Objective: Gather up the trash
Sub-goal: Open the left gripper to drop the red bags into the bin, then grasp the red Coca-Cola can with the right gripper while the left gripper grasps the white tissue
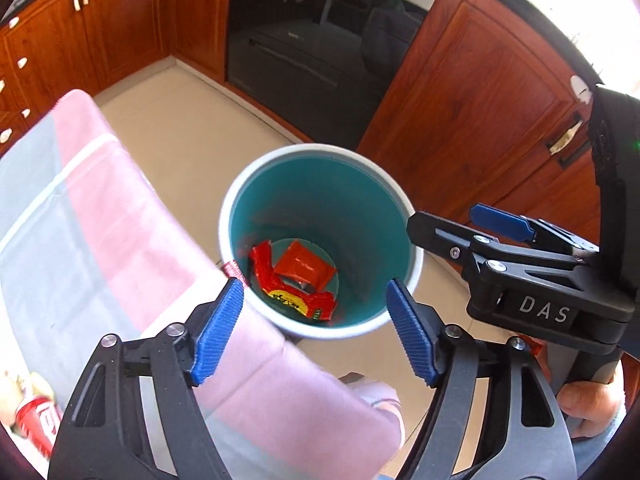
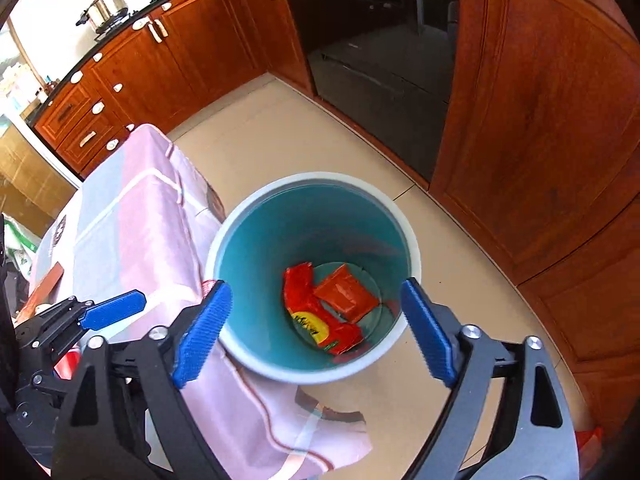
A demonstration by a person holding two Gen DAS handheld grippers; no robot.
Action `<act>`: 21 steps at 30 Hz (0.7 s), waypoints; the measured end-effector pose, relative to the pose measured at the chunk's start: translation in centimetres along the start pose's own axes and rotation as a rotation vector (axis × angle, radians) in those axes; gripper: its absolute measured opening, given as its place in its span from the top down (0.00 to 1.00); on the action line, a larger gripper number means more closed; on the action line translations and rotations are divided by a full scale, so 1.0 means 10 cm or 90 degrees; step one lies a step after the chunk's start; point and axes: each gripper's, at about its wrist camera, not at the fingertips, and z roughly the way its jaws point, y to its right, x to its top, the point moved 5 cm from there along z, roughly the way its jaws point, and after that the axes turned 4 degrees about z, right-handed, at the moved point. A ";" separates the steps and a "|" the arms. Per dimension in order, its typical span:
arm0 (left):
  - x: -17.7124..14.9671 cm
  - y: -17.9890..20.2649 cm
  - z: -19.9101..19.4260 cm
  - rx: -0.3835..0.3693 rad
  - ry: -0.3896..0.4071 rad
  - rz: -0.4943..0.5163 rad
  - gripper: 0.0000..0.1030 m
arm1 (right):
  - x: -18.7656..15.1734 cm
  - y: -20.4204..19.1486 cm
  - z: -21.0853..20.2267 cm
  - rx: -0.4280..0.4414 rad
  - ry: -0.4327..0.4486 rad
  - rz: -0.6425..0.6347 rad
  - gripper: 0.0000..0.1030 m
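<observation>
A round bin with a white rim (image 1: 320, 148) (image 2: 316, 178) and a teal inside stands on the floor beside a cloth-covered table. At its bottom lie a red-and-yellow wrapper (image 1: 296, 296) (image 2: 320, 320) and an orange packet (image 1: 304, 266) (image 2: 346, 292). My left gripper (image 1: 315, 286) hangs over the bin's near rim, open, with nothing between its blue pads. My right gripper (image 2: 316, 285) is also above the bin's mouth, open and empty. In the left wrist view it reaches in from the right, one blue pad (image 1: 504, 224) showing.
The table's pink and grey cloth (image 1: 120, 220) (image 2: 132, 232) hangs against the bin's left side. A red can (image 1: 38, 420) lies on the table at lower left. Wooden cabinets (image 2: 540, 120) and a dark oven (image 1: 320, 52) line the beige tiled floor (image 2: 280, 128).
</observation>
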 end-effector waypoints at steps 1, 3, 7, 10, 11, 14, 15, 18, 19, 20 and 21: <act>-0.03 -0.03 -0.10 0.001 0.007 -0.001 0.22 | -0.03 -0.05 -0.07 0.004 0.004 -0.002 0.17; -0.13 -0.02 -0.28 0.006 0.022 -0.003 0.20 | -0.09 -0.14 -0.18 0.013 0.007 -0.009 0.17; -0.38 -0.10 -0.65 0.023 0.054 -0.016 0.06 | -0.22 -0.41 -0.42 0.042 0.014 -0.031 0.14; -0.60 -0.21 -0.92 0.039 0.079 -0.028 0.05 | -0.35 -0.66 -0.59 0.066 0.021 -0.051 0.12; -0.70 -0.28 -1.05 0.042 0.084 -0.034 0.04 | -0.40 -0.75 -0.64 0.072 0.023 -0.060 0.12; -0.95 -0.46 -1.32 0.061 0.098 -0.049 0.04 | -0.56 -1.02 -0.75 0.090 0.019 -0.087 0.12; -1.02 -0.54 -1.38 0.069 0.102 -0.054 0.04 | -0.62 -1.12 -0.78 0.094 0.016 -0.096 0.12; -1.33 -0.79 -1.61 0.102 0.110 -0.070 0.04 | -0.76 -1.38 -0.82 0.110 0.004 -0.120 0.12; -1.47 -0.88 -1.69 0.117 0.113 -0.078 0.04 | -0.82 -1.47 -0.82 0.116 -0.001 -0.129 0.12; -1.53 -0.99 -1.75 0.131 0.116 -0.087 0.04 | -0.87 -1.56 -0.81 0.119 -0.006 -0.137 0.12; -1.66 -1.11 -1.83 0.143 0.120 -0.099 0.04 | -0.92 -1.66 -0.79 0.122 -0.013 -0.146 0.12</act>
